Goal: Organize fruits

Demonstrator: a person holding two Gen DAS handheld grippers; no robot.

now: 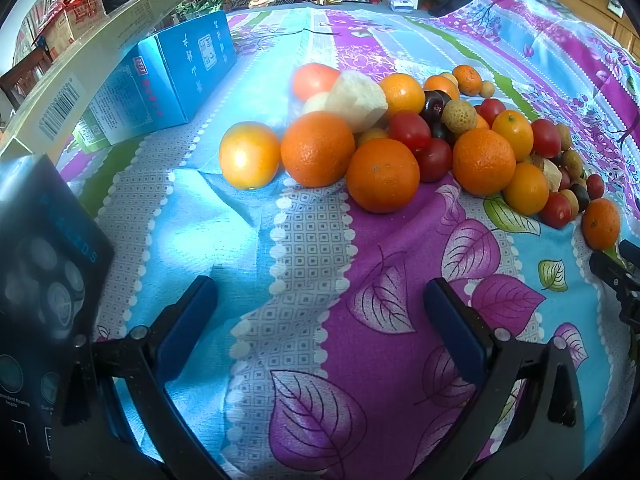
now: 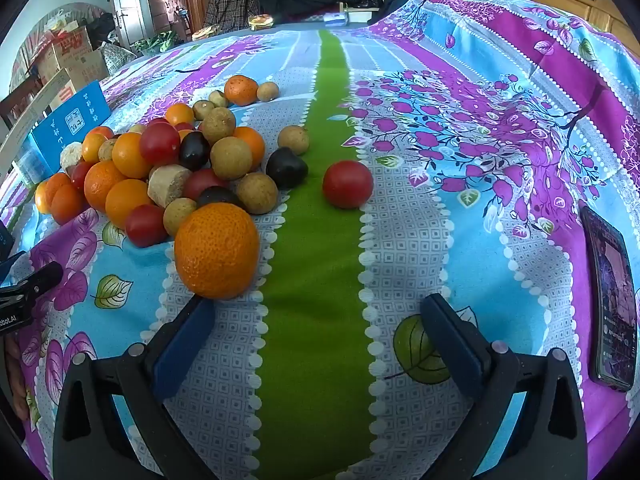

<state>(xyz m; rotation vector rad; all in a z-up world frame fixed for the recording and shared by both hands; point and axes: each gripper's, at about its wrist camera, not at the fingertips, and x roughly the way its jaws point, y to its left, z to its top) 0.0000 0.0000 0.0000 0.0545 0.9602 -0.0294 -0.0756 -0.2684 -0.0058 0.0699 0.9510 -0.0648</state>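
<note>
A mixed pile of fruit lies on a flowered cloth: oranges [image 1: 383, 175], red cherry tomatoes [image 1: 409, 130], dark plums, brown longans and a pale chunk [image 1: 356, 100]. My left gripper [image 1: 320, 296] is open and empty, a little short of the pile. In the right wrist view the same pile sits at left, with a big orange [image 2: 217, 250] just ahead of the left finger [image 2: 182, 344]. A lone red tomato [image 2: 347, 184] lies apart on the green stripe. My right gripper [image 2: 318, 312] is open and empty.
A blue carton [image 1: 168, 80] and a long cream box [image 1: 80, 76] lie left of the pile; a dark box [image 1: 44, 264] stands at my left. A phone [image 2: 612, 300] lies at the right. The other gripper's tip [image 2: 32, 280] shows at left.
</note>
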